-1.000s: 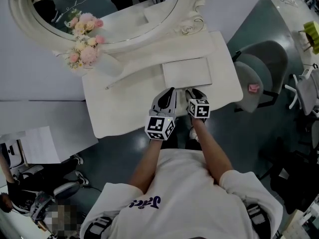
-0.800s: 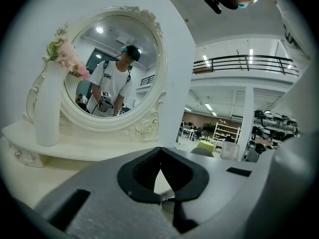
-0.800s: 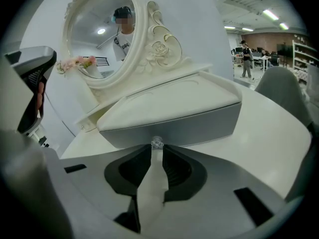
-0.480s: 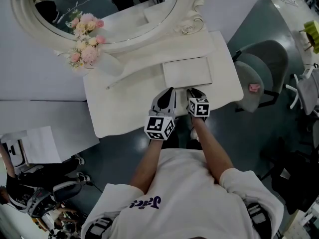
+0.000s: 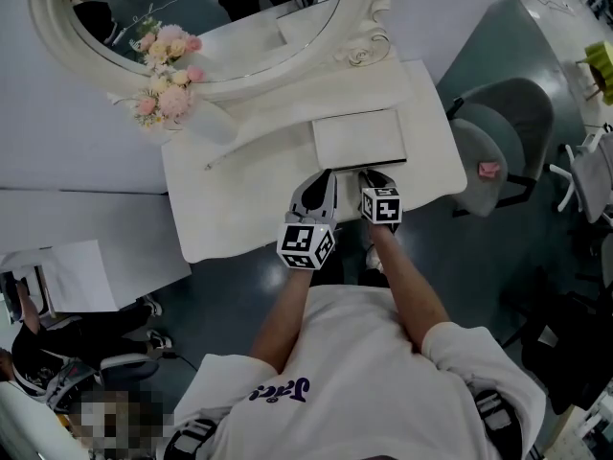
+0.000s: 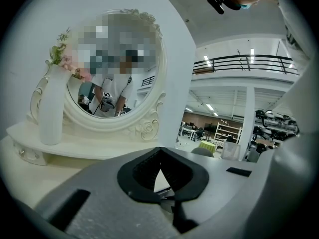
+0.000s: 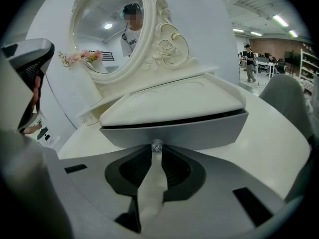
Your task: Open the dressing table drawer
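Note:
A small white drawer box [image 5: 359,134] stands on the dressing table [image 5: 239,209] below the oval mirror. Its grey drawer front [image 7: 199,131] carries a small clear knob [image 7: 156,145]. My right gripper [image 7: 156,150] points down at that front. Its jaws have just been closing, and the fingertips now pinch the knob between them. In the head view the right gripper [image 5: 370,176] sits at the box's near edge. My left gripper [image 5: 321,188] hovers beside it over the tabletop; its jaws [image 6: 159,154] are shut with nothing in them.
The ornate oval mirror [image 5: 206,27] rises at the back of the table, with a white vase of pink flowers [image 5: 165,89] to its left. A grey chair [image 5: 503,142] stands to the right of the table. A paper-covered desk [image 5: 77,276] lies at the lower left.
The right gripper's jaws have narrowed at the drawer front. A dark line now shows along the box's front and right edges. Both hands have kept their places.

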`<state>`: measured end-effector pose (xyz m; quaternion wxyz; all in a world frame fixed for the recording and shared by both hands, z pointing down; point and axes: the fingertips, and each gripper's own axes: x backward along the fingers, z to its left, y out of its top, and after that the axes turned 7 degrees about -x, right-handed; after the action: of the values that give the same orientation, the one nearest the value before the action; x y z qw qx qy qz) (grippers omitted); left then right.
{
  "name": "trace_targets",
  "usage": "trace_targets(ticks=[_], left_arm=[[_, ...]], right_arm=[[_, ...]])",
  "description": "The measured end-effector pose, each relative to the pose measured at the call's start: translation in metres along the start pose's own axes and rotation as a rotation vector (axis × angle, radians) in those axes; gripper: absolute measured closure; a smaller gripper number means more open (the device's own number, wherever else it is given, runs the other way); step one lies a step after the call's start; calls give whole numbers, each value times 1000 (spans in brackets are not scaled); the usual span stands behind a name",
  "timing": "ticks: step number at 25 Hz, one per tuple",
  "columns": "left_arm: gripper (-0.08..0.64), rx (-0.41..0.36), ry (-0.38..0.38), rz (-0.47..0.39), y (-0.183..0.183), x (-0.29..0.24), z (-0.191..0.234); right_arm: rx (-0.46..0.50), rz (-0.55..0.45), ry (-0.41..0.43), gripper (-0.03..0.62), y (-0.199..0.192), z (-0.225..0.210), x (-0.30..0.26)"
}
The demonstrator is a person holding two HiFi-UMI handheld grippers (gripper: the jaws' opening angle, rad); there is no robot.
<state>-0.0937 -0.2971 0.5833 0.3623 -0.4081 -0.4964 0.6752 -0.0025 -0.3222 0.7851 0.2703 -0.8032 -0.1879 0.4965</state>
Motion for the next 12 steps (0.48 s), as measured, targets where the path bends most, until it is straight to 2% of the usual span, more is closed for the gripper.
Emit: trace_targets(ticks=[12], left_arm=[[548,-6,-25,4,-6,8,-23]], right_arm=[[17,6,3,522,-23,1,21]])
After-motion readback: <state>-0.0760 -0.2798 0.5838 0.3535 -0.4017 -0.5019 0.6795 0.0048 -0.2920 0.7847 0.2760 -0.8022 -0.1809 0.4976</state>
